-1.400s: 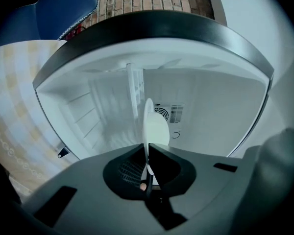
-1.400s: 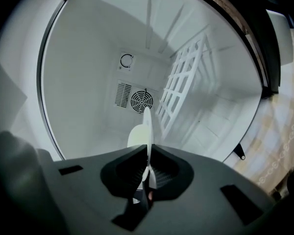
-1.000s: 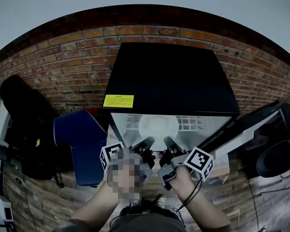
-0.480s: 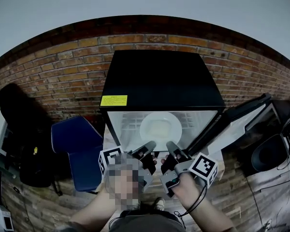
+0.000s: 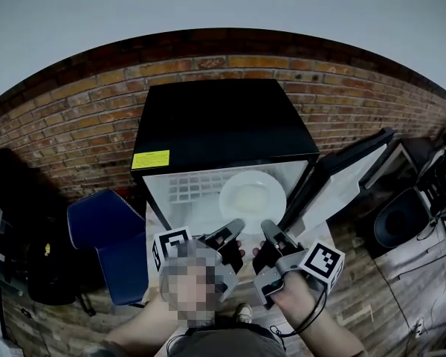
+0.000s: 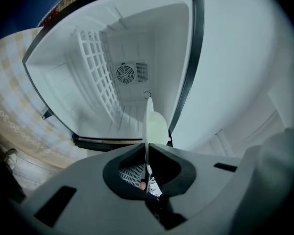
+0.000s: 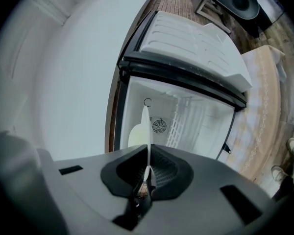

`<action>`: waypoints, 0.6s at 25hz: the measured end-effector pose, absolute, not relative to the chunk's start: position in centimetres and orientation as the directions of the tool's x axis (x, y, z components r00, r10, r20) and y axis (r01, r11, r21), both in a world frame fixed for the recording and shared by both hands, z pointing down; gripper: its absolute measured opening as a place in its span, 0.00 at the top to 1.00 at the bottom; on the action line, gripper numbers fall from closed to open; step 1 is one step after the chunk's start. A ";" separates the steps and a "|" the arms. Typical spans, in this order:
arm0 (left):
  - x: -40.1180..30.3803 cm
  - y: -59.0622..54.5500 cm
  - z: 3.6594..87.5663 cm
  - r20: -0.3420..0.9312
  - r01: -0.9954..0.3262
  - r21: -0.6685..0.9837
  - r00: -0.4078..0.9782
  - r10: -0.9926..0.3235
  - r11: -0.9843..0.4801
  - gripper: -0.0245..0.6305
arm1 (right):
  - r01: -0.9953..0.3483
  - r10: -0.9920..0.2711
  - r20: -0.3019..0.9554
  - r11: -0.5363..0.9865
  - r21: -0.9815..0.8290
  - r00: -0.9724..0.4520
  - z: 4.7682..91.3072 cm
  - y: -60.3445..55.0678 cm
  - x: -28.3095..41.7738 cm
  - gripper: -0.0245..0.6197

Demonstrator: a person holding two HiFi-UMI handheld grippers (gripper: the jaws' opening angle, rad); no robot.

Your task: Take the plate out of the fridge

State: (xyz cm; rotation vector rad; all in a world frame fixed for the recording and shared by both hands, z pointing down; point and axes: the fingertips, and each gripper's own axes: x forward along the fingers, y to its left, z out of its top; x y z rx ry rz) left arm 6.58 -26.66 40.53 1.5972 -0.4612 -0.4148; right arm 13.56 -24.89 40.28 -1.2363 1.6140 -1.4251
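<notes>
White plate (image 5: 251,195): at the open mouth of the black fridge (image 5: 215,125), its near rim held from two sides.
Left gripper (image 5: 234,229): jaws clamped on the plate's rim, near-left.
Right gripper (image 5: 270,230): jaws pinched on the rim too, near-right, close beside the other.
Fridge door (image 5: 349,173): swung wide open to the right.
Wire shelf (image 5: 187,188): inside, left of the plate.
Blue chair (image 5: 104,236): just left of the fridge.

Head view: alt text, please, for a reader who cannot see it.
The left tool and right tool each clamp the near rim of a white plate at the mouth of an open black fridge. Its door stands open to the right; a blue chair is at the left.
</notes>
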 end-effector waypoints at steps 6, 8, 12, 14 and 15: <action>9.8 -25.0 40.0 0.005 -0.038 0.997 0.894 -0.447 -0.066 0.92 | -0.219 -0.955 0.112 -0.051 -0.974 -0.275 39.9 -22.8 16.6 0.91; 10.9 -24.6 40.1 0.004 -0.037 0.997 0.909 -0.418 -0.070 0.92 | -0.222 -0.961 0.114 -0.057 -0.973 -0.252 39.8 -22.1 17.7 0.91; 13.2 -23.3 40.1 0.003 -0.027 0.998 0.932 -0.364 -0.060 0.92 | -0.222 -0.973 0.118 -0.072 -0.972 -0.200 39.9 -20.5 19.8 0.91; 14.4 -22.7 40.2 0.002 -0.024 0.998 0.941 -0.338 -0.060 0.92 | -0.222 -0.977 0.123 -0.083 -0.972 -0.174 40.1 -19.7 20.8 0.91; 14.9 -22.4 40.4 0.000 -0.021 0.998 0.946 -0.325 -0.062 0.92 | -0.221 -0.979 0.124 -0.086 -0.971 -0.161 40.2 -19.3 21.4 0.91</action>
